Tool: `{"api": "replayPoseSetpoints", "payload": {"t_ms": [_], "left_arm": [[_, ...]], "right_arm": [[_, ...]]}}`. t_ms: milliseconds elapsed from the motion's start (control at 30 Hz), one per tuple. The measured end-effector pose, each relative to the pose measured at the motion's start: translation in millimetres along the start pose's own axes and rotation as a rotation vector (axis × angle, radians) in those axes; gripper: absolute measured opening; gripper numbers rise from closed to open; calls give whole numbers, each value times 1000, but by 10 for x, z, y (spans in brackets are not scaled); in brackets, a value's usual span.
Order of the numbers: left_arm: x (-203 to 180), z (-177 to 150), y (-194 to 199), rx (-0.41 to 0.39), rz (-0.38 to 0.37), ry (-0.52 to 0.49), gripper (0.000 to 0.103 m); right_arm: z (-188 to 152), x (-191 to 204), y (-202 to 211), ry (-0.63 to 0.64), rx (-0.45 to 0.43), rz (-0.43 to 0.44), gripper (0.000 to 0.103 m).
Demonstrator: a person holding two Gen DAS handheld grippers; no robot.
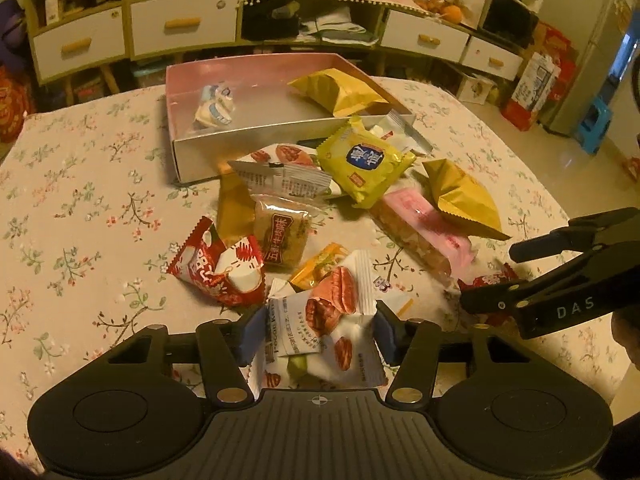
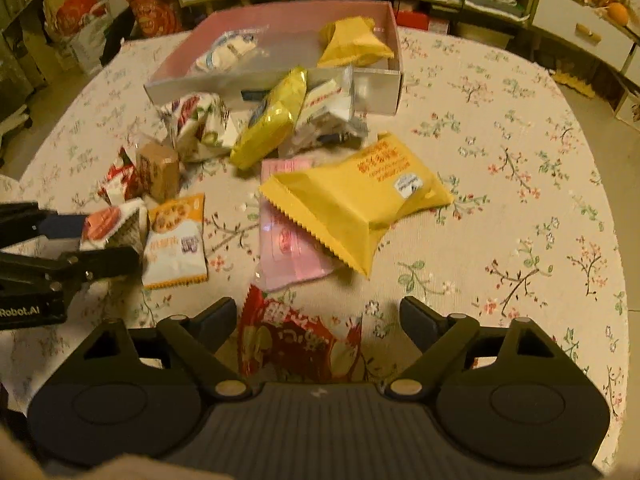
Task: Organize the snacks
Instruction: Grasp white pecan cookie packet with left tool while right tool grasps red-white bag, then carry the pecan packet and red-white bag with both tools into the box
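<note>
My left gripper (image 1: 316, 336) is shut on a white pecan snack packet (image 1: 320, 320), which also shows in the right wrist view (image 2: 108, 228). My right gripper (image 2: 318, 320) is open around a red snack packet (image 2: 296, 344) on the table; it also shows at the right of the left wrist view (image 1: 486, 280). A pink box (image 1: 208, 148) stands at the table's far side and holds a white-blue packet (image 1: 216, 108) and a gold packet (image 1: 340, 92). Several loose packets lie in front of it, among them a yellow one (image 1: 364, 160) and a pink one (image 1: 424, 224).
A floral tablecloth (image 1: 80, 200) covers the round table. A big yellow packet (image 2: 356, 204) lies on the pink one in front of my right gripper. White drawer cabinets (image 1: 184, 26) stand behind the table. A blue stool (image 1: 596, 120) is on the floor at right.
</note>
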State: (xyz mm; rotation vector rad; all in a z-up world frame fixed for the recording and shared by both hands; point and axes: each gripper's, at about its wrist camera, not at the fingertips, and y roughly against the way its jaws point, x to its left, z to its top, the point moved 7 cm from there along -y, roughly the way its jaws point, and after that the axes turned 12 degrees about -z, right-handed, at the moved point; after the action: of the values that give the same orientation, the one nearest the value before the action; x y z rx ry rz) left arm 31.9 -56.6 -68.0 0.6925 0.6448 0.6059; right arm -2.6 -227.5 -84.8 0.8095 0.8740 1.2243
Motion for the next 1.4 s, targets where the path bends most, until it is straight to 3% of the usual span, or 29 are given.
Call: {"api": "replayPoseSetpoints", "payload": {"t_ms": [133,267,533,1400], "left_arm": [[-14,4,-4,0,7,-13,51],[-32,15,11,-3,20,-35,46],[-4,52,100,-19,21,-23,34],[-102,128,305,-45,-8,-3,23]], "right_arm": [[-53,30,-37,15,44,11,67],[-71,67,-1,46,42,5,44],[-37,105,107,57,16,23,41],[153,164,357,30,-62,69,41]]}}
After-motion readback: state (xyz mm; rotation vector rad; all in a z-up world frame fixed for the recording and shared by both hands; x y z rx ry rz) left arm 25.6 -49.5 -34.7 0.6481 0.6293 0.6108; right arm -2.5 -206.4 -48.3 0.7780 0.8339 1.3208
